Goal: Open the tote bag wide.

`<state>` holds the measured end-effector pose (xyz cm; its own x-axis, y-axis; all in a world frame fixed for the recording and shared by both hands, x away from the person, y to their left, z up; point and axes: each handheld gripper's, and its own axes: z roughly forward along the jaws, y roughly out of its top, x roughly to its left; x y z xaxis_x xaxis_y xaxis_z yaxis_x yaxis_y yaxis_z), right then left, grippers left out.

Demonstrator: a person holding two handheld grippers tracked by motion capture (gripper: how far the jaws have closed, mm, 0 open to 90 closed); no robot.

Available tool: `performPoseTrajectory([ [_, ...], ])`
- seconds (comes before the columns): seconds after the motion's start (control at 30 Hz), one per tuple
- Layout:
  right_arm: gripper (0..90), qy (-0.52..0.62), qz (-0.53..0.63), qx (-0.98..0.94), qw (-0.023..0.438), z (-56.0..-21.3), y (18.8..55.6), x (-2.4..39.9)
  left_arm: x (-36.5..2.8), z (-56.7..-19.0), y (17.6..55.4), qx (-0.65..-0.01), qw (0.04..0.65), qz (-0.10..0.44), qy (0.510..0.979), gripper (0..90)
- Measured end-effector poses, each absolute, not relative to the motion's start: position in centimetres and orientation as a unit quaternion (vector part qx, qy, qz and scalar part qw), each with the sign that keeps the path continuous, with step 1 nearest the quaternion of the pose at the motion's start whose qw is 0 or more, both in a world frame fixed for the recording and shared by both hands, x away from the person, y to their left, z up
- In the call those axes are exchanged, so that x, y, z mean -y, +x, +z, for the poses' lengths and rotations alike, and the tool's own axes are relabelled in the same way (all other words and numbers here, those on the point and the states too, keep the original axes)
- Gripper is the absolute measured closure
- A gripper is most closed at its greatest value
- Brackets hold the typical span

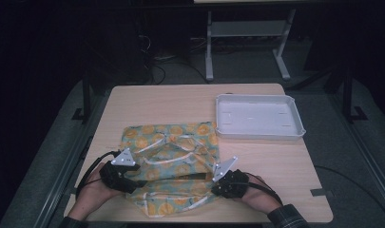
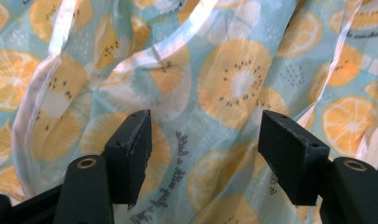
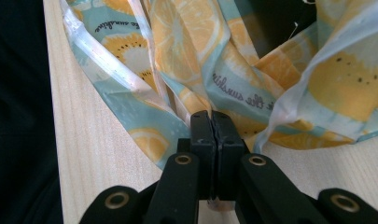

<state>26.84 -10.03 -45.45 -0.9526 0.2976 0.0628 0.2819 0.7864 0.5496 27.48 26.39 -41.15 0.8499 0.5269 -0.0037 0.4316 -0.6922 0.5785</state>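
while the right gripper (image 3: 212, 122) pinches the fruit-print cloth (image 1: 173, 161) near its right front edge, the left gripper (image 2: 203, 140) hangs open just over the cloth's left side, nothing clamped.

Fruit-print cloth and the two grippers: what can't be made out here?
- High view: the near edge of the fruit-print cloth is partly covered by the left gripper and right gripper.
- Right gripper view: the closed jaws hide how much cloth they pinch.
- Left gripper view: the cloth's printed writing is cut off behind the open jaws.
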Motion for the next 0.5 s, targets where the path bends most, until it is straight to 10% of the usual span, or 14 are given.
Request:
performPoseTrajectory([
  [0.27, 88.1, 0.153, 0.288, -0.945, 0.014, -45.4, 26.8, 10.0, -25.9, -42.3, 27.5, -0.262, 0.264, 0.085, 0.924, 33.7],
  [0.5, 88.1, 0.152, 0.288, -0.945, 0.014, -45.4, 26.8, 10.0, -26.4, -41.8, 27.9, -0.275, 0.285, 0.075, 0.915, 63.7],
])
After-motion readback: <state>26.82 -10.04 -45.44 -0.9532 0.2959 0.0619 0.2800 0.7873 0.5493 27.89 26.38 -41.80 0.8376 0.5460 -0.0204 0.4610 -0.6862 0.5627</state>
